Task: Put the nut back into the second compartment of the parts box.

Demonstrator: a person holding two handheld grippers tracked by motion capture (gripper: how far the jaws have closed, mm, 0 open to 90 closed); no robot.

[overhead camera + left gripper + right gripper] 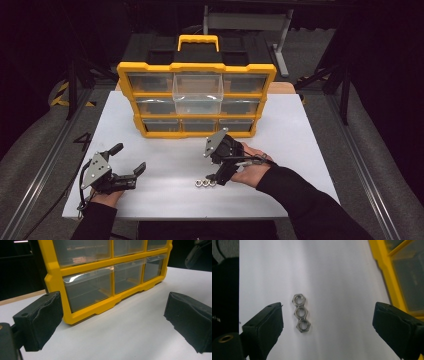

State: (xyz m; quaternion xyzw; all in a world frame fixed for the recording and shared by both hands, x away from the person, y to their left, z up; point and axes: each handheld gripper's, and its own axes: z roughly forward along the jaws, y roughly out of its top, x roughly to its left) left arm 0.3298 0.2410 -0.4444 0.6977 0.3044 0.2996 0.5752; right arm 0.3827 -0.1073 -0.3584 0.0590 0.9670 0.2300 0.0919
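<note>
Overhead, white table (300,130) amid a seemingly dark room.

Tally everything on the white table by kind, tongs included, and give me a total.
Hex nuts: 3, lying in a touching row on the white table
Yellow drawer organizer: 1, its top middle drawer pulled out
Tongs: 2, the left tongs and the right tongs, both open with nothing between the jaws
Total: 6
</note>
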